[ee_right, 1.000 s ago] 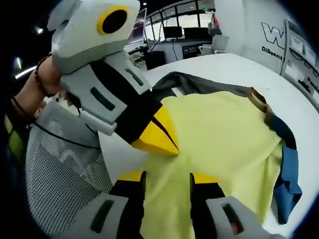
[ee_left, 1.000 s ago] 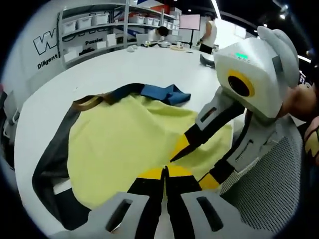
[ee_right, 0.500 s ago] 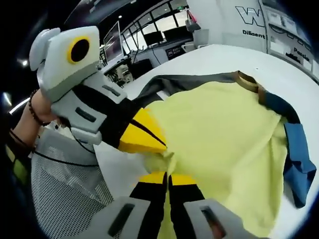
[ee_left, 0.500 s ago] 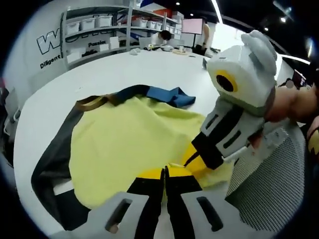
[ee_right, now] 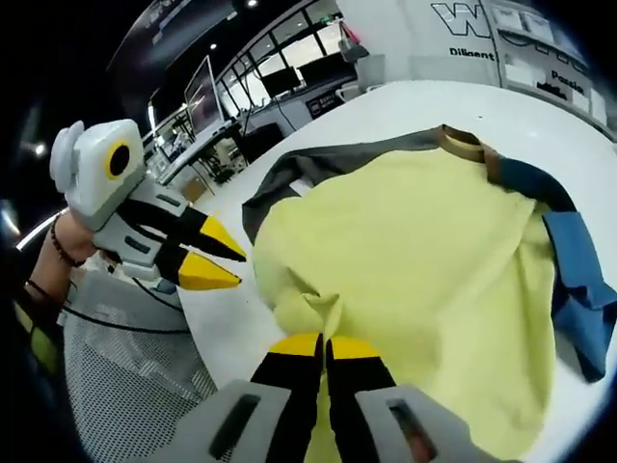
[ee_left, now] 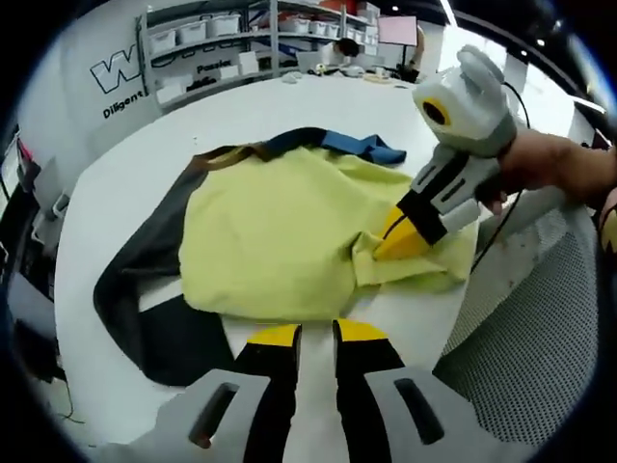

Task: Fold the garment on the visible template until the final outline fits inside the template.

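Garment (ee_left: 280, 241), yellow with dark grey and blue sleeves and a brown collar, lies spread on the white table (ee_left: 145, 174), its near hem bunched. Right gripper (ee_right: 323, 345) has its jaws pressed together on that bunched yellow hem, while the left gripper (ee_left: 317, 333) hangs just off the cloth's edge with jaws apart, gripping nothing
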Demonstrator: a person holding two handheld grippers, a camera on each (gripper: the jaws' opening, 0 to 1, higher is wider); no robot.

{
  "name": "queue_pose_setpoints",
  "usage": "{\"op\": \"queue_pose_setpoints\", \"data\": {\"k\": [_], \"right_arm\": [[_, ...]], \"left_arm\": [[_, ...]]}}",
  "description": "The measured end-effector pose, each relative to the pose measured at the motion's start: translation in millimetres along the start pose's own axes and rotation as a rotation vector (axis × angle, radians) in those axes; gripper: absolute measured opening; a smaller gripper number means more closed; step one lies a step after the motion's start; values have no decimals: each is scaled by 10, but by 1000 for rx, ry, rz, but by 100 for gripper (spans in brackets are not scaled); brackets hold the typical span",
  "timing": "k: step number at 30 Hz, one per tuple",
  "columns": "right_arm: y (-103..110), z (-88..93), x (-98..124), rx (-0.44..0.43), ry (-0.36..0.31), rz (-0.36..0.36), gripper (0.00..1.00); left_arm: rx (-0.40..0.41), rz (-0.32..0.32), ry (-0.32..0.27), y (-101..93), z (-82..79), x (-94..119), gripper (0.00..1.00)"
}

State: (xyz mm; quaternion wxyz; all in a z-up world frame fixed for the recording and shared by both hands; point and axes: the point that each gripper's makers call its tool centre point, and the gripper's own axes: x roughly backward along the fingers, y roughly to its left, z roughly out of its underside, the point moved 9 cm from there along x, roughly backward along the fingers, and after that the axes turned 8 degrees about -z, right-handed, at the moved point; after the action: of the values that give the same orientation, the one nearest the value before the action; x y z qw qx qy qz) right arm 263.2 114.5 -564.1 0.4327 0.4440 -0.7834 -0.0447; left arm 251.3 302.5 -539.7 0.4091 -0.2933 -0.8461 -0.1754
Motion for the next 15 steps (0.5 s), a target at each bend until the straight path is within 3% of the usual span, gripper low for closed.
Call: {"op": "queue_pose_setpoints", "data": {"k": [3,10,15], "right_arm": [[-10,9,9,-13,-4,2,0],[-36,35,29,-60,-19,-2,0],[-59,62,50,-110,-39,-7,0]], "left_arm": [[31,15,-18,-32,7,-41,20],[94,118,-63,-190,-90,-108,7],[178,172,-60,-251,-119,-198,14]]}}
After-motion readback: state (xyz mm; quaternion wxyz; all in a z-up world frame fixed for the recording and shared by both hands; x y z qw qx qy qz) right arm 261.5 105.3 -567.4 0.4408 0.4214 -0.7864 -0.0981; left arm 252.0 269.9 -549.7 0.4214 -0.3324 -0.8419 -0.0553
